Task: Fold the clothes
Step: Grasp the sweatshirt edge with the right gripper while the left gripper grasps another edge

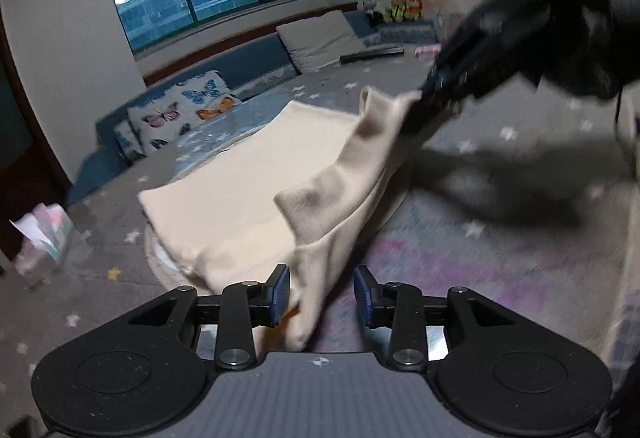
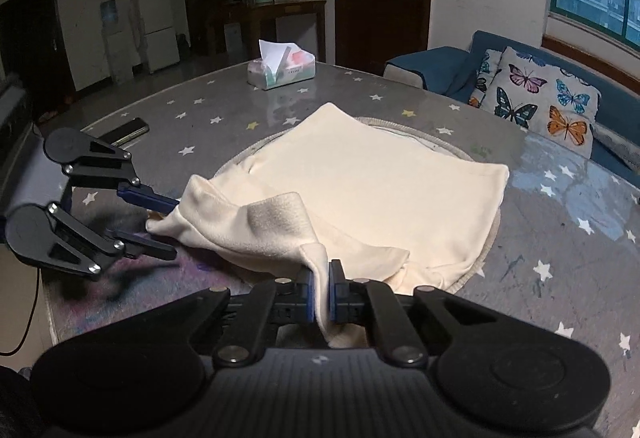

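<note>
A cream garment [image 2: 360, 178] lies on the bench [image 2: 560, 238], mostly flat on a round mat [image 2: 486, 256] whose rim shows around it. The bench is covered by a grey cloth with small stars. The near edge of the garment is lifted from the bench and folded over in soft waves. The right claw [image 2: 320, 296] has its two blue pads pressed together on a fold of this edge, so the cloth hangs pinched between them. The left claw [image 1: 322, 296] is wide open: in the left wrist view a strip of the garment runs down between its pads, touching the left pad, and it is not squeezed. In the right wrist view the left claw [image 2: 160, 224] is at the left corner of the lifted edge, with the upper finger [image 2: 148, 198] touching the cloth and the lower finger just under it. In the left wrist view the right claw [image 1: 424, 98] is blurred, and it holds the far corner of the raised cloth. A tissue box [image 2: 280, 72] stands at the far side of the bench, well apart from the garment, and a dark flat object [image 2: 128, 130] lies near the left edge. Behind the bench is a blue sofa [image 2: 440, 66] with a butterfly pillow [image 2: 540, 94].
</note>
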The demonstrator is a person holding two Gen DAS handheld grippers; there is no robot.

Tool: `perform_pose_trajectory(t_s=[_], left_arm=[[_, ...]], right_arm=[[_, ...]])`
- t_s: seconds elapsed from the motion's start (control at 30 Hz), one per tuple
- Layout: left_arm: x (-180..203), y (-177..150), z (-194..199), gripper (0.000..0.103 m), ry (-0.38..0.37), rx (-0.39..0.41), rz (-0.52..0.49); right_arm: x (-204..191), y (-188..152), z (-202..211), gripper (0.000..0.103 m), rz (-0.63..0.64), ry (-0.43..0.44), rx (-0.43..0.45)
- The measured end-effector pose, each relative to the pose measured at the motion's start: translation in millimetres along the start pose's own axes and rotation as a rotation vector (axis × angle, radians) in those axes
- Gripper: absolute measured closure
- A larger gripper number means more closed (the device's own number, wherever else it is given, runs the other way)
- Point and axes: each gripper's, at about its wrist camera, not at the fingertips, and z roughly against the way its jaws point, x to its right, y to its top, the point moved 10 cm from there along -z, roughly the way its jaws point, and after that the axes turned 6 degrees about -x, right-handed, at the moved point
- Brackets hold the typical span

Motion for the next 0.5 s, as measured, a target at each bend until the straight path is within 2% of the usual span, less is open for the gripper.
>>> perform_pose_trajectory(t_s=[0.03, 0.1, 0.17, 0.33, 0.5], left_arm=[[-0.2, -2.0, -2.1, 0.066, 0.016, -0.005, -0.017], [-1.9, -2.4, 0.4, 0.078, 0.028, -0.002, -0.023], [-4.0, -2.0, 4.4, 0.096, 0.035, 0.004, -0.022], [-8.4, 0.1, 16.5, 0.098, 0.047, 0.022, -0.016], [6.6, 4.2, 54.6, 0.098, 0.013, 0.050, -0.002]], right_arm=[[-0.3, -0.2, 0.2, 0.097, -0.001, -0.005, 0.001], [-0.6, -1.8, 0.1, 0.098, -0.004, -0.017, 0.001], [-2.4, -4.5, 1.3, 0.098, -0.010, -0.029, 0.010], [-12.3, -8.6, 16.3, 0.099, -0.012, -0.038, 0.052], [-29.6, -19.3, 50.7, 0.099, -0.011, -0.025, 0.078]])
